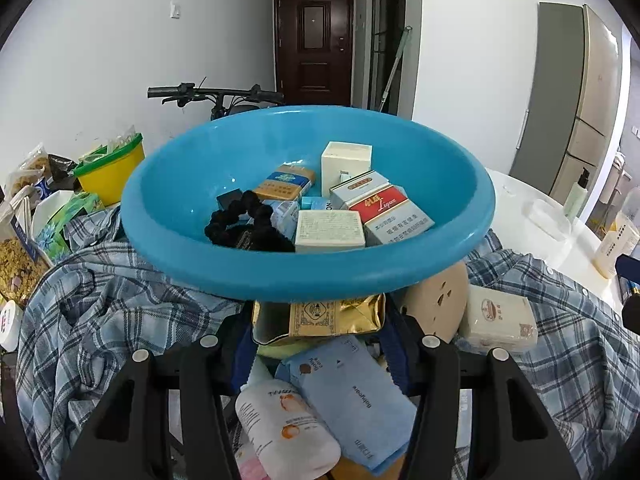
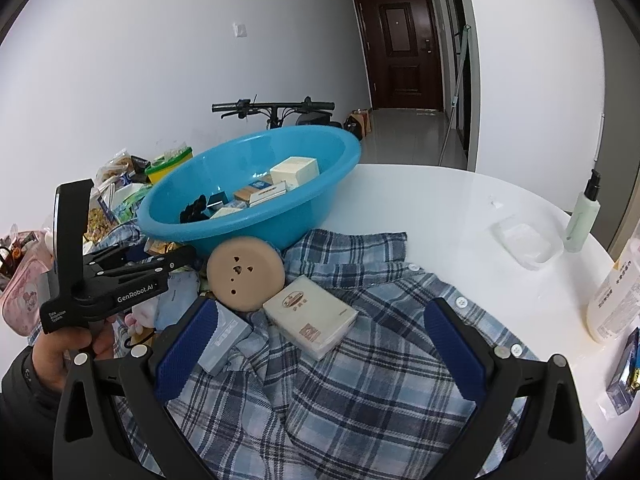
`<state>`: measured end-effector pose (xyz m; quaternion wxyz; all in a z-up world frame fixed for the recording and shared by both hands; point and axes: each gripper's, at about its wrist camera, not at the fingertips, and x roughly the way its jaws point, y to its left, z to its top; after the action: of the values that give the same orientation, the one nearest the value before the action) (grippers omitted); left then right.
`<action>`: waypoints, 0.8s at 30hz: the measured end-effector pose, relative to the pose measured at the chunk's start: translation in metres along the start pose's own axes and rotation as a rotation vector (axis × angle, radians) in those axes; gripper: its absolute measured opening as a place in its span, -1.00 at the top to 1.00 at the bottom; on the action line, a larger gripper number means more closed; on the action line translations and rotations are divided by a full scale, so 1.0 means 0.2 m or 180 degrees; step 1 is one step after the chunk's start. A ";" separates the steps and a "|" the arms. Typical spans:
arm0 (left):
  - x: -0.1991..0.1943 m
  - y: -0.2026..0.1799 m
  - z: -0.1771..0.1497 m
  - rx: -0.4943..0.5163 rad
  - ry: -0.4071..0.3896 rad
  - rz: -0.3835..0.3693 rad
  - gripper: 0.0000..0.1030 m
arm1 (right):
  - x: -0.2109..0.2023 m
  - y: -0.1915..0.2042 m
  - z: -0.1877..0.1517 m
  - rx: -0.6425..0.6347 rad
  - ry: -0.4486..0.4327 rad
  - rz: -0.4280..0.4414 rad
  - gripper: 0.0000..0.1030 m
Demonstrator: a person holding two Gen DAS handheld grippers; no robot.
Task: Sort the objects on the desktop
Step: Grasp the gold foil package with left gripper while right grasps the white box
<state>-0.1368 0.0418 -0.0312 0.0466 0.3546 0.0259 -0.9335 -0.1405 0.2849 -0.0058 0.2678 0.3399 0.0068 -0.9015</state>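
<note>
Between spread left gripper (image 1: 320,354) fingers: gold pouch (image 1: 320,316); right gripper (image 2: 320,344) spread above shirt (image 2: 340,380).

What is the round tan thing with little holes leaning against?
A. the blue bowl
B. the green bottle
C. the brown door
A: in the right wrist view the round tan disc stands on edge on the plaid shirt, its top overlapping the outer wall of the blue bowl.

Glossy plastic basin (image 1: 168,216) (woven plaid shirt (image 2: 360,400))
</note>
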 end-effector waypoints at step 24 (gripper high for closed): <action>-0.29 0.21 -0.11 -0.0225 -0.0275 -0.0276 -0.10 | 0.22 0.10 -0.02 -0.0525 0.0295 -0.0041 -0.99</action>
<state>-0.0750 0.0049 -0.0094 0.0197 0.3107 0.0721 -0.9476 -0.1559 0.2466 -0.0334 0.2884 0.3581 0.0956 -0.8829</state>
